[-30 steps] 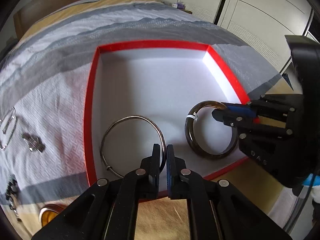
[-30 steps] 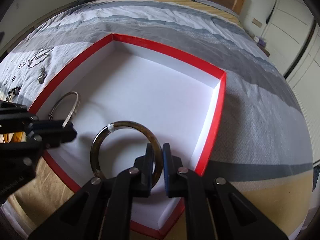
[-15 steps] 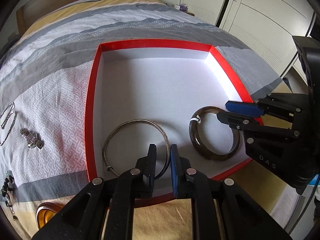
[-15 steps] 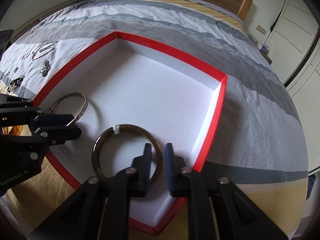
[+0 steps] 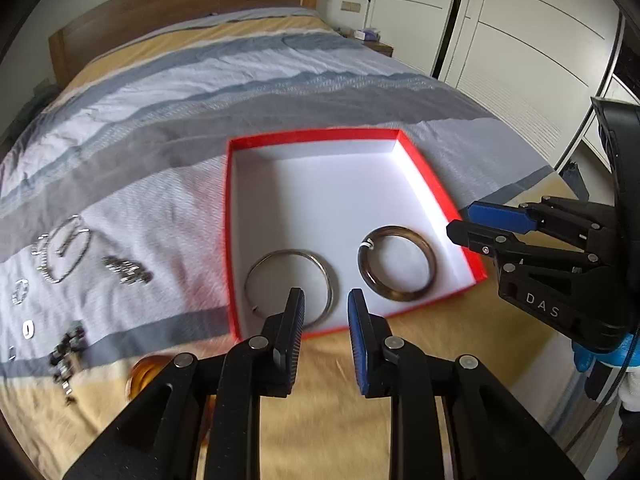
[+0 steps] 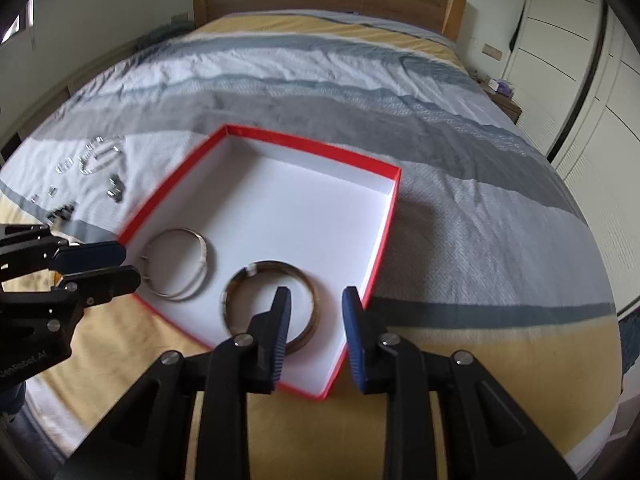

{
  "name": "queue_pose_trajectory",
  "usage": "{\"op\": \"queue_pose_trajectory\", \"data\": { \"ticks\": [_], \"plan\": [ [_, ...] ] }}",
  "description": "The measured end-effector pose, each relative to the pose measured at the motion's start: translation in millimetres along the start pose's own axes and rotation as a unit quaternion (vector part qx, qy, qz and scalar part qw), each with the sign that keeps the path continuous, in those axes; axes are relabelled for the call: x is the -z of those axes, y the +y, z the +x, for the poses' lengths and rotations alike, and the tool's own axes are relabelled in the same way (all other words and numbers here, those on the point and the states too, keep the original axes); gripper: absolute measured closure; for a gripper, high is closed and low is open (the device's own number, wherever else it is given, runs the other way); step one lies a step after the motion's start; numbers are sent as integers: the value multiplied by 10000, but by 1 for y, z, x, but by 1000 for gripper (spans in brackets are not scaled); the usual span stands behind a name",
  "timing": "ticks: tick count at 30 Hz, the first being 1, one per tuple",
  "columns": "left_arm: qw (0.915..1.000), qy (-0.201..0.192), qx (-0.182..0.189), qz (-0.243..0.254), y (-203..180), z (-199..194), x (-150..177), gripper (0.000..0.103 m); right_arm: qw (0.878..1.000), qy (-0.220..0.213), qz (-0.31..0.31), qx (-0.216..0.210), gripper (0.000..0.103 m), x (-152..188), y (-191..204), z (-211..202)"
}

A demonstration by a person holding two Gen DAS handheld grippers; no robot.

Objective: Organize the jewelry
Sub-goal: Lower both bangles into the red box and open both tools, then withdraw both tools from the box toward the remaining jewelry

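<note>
A red box (image 5: 436, 188) with a white inside lies on the bed; it also shows in the right wrist view (image 6: 390, 216). A thin silver bangle (image 5: 256, 270) (image 6: 202, 246) and a dark brown bangle (image 5: 430, 256) (image 6: 230, 292) lie flat in its near end. My left gripper (image 5: 325, 300) is open and empty, raised above the box's near edge by the silver bangle. My right gripper (image 6: 314, 300) is open and empty, raised above the brown bangle. Each gripper shows from the side in the other's view (image 5: 464, 224) (image 6: 128, 264).
Loose silver jewelry (image 5: 64, 252) lies on the grey-and-white cover left of the box, with small dark pieces (image 5: 66, 350) nearer. An amber bangle (image 5: 146, 372) lies on the yellow strip by my left gripper. White wardrobe doors (image 5: 520, 32) stand at the right.
Both grippers opened, let go of their bangles and pulled back and up from the box. The bangles now lie flat inside it.
</note>
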State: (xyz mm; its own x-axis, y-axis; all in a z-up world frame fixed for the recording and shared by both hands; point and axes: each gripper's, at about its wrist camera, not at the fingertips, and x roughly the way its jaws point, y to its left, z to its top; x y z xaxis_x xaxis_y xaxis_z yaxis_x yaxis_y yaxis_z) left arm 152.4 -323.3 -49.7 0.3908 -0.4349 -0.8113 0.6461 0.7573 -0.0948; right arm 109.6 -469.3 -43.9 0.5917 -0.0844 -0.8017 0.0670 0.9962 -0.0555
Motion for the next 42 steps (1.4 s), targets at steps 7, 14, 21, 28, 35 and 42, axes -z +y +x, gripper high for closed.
{"op": "queue_pose_trajectory", "data": {
  "ticks": [7, 14, 21, 28, 35, 42],
  "plan": [
    [9998, -192, -107, -27, 0, -55, 16, 79, 9999, -116, 7, -121, 77, 8, 22, -34],
    [9991, -355, -210, -82, 7, -101, 33, 78, 9995, -189, 24, -255, 77, 16, 47, -62],
    [9978, -496, -368, -221, 24, -139, 54, 74, 9991, -248, 60, -348, 77, 22, 72, -84],
    [9956, -620, -558, -432, 50, -168, 77, 70, 9986, -287, 19, -440, 77, 24, 102, -103],
    [9894, -627, -933, -925, 108, -192, 118, 59, 9977, -249, 2, -627, 77, 23, 135, -110],
    [9741, -353, -1461, -1690, 191, -201, 172, 59, 9963, -51, 12, -855, 77, 23, 160, -90]
  ]
}}
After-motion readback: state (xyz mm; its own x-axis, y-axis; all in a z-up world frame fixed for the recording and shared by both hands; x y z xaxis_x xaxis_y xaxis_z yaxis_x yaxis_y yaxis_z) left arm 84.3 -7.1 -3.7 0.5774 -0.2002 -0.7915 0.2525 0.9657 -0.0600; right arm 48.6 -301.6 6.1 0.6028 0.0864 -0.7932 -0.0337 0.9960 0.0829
